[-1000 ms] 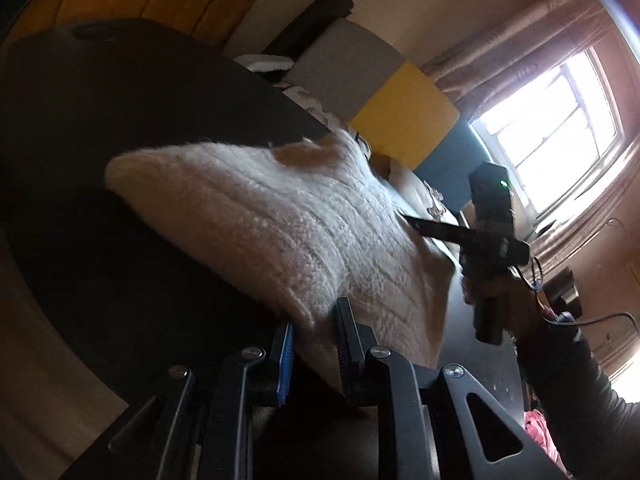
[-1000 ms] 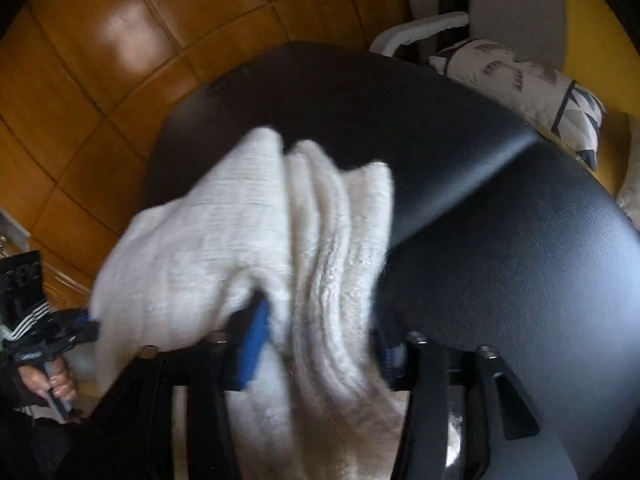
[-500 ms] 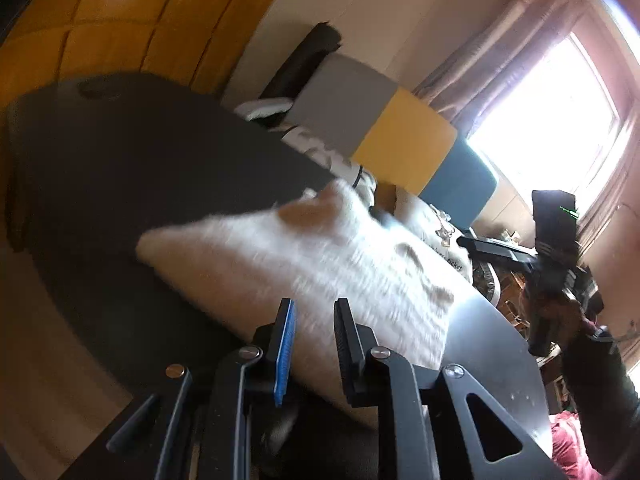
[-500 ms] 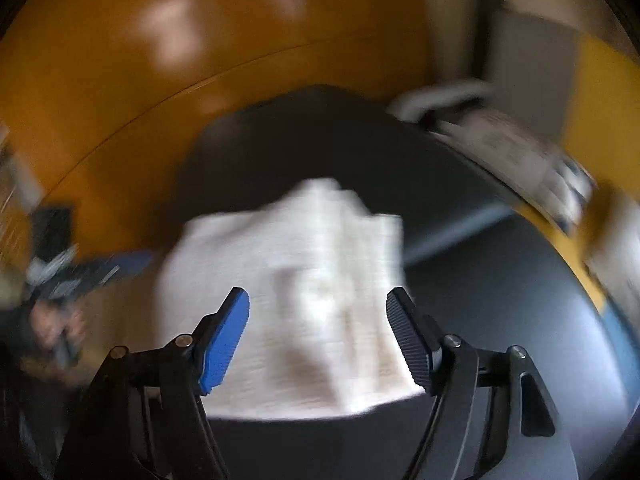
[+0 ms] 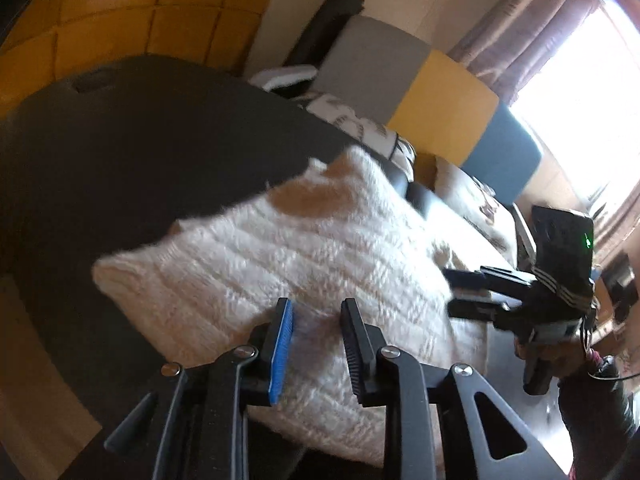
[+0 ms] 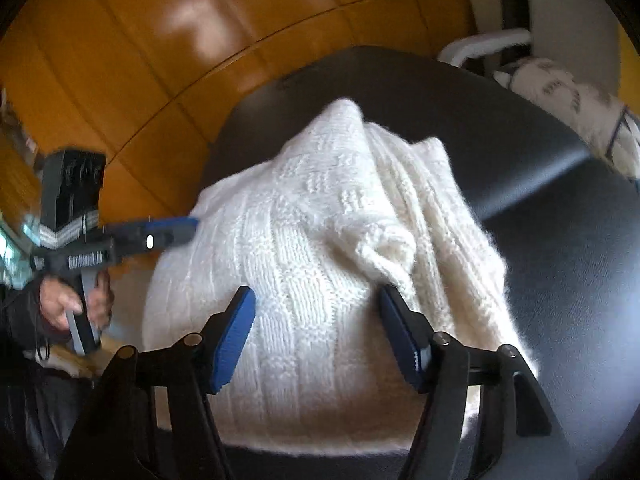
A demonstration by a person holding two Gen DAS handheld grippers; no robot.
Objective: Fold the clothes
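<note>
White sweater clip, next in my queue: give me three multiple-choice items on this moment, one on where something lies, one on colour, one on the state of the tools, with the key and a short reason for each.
1. Where does the white knit sweater lie?
A. On the black table
B. On the orange tiled floor
C. Over the chair back

2. What colour is the sofa cushion between the grey one and the blue one?
A. Red
B. Yellow
C. Green

3. How does the right tool stand?
A. Shut on the sweater
B. Shut on nothing
C. Open, fingers apart above the sweater

Key: 1 A, the sweater rests in a folded heap on the dark tabletop in both views. 2 B, the left wrist view shows grey, yellow, then blue panels. 3 C, the right wrist view shows a wide gap between the two pads with knit visible between them and nothing pinched; the left tool is open too.
</note>
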